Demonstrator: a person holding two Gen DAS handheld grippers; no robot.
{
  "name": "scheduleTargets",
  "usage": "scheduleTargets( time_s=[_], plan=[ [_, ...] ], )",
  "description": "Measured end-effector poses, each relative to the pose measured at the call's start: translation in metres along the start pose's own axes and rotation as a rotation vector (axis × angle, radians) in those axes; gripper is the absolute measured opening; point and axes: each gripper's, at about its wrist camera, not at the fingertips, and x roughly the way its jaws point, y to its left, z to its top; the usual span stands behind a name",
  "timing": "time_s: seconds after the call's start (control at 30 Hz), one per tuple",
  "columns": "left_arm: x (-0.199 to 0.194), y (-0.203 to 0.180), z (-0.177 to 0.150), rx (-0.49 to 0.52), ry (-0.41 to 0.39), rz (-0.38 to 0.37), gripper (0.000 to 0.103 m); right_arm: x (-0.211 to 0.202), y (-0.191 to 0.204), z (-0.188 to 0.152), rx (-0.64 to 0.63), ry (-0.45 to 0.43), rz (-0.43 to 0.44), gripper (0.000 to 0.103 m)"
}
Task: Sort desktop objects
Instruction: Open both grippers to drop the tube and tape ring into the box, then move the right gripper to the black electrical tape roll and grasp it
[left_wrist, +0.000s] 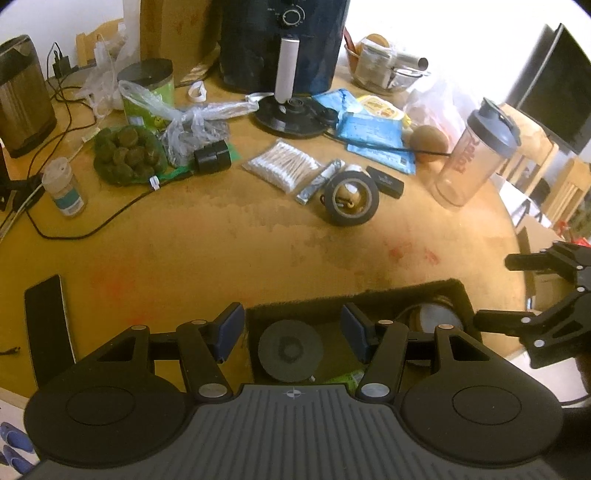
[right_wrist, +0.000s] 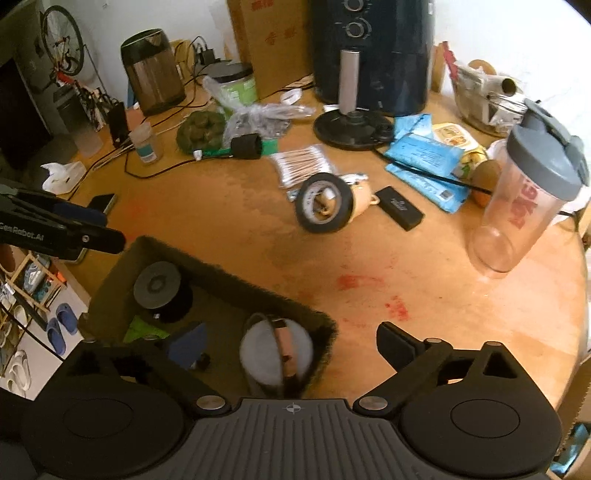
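A dark felt box (left_wrist: 448, 286) (right_wrist: 236, 282) sits at the near table edge. It holds a black round spool (left_wrist: 290, 349) (right_wrist: 157, 286), a grey roll (right_wrist: 275, 354) and a green packet (right_wrist: 142, 330). My left gripper (left_wrist: 291, 334) is open and empty above the box. My right gripper (right_wrist: 291, 349) is open and empty, its left finger over the box, its right finger over the table. A black tape roll (left_wrist: 351, 197) (right_wrist: 323, 206), cotton swabs (left_wrist: 282, 164) (right_wrist: 301, 164) and a black case (left_wrist: 384, 181) (right_wrist: 399, 206) lie mid-table.
A shaker bottle (left_wrist: 476, 155) (right_wrist: 528, 195) stands right. An air fryer (left_wrist: 284, 40) (right_wrist: 369, 51), kettle (right_wrist: 153, 70), kettle base (left_wrist: 291, 112), blue packets (left_wrist: 373, 131), green jar (left_wrist: 147, 92), small bottle (left_wrist: 64, 186), cables and a phone (left_wrist: 48, 325) crowd the table.
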Motion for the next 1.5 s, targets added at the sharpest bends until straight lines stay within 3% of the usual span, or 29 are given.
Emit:
scheduleTargets(
  time_s=[0.23,0.37,1.1,1.5],
  plan=[
    [-0.001,-0.004,0.006,-0.052,-0.013,0.016,0.059,-0.002,-0.03,0.001,0.045,-0.006,-0.032,0.103],
    [-0.005,-0.001,0.008,-0.083,-0.029,0.036,0.074,0.001,-0.043,0.002,0.067,-0.007,-0.05,0.103],
    [0.002,0.028,0.034,0.025,-0.016,-0.032,0.074,0.026,-0.051,0.042,0.099,-0.055,-0.145,0.103],
    [0.006,0.039,0.034,0.003,-0.002,-0.037,0.074,0.053,-0.049,0.062,0.064,-0.069,-0.082,0.101]
  ],
)
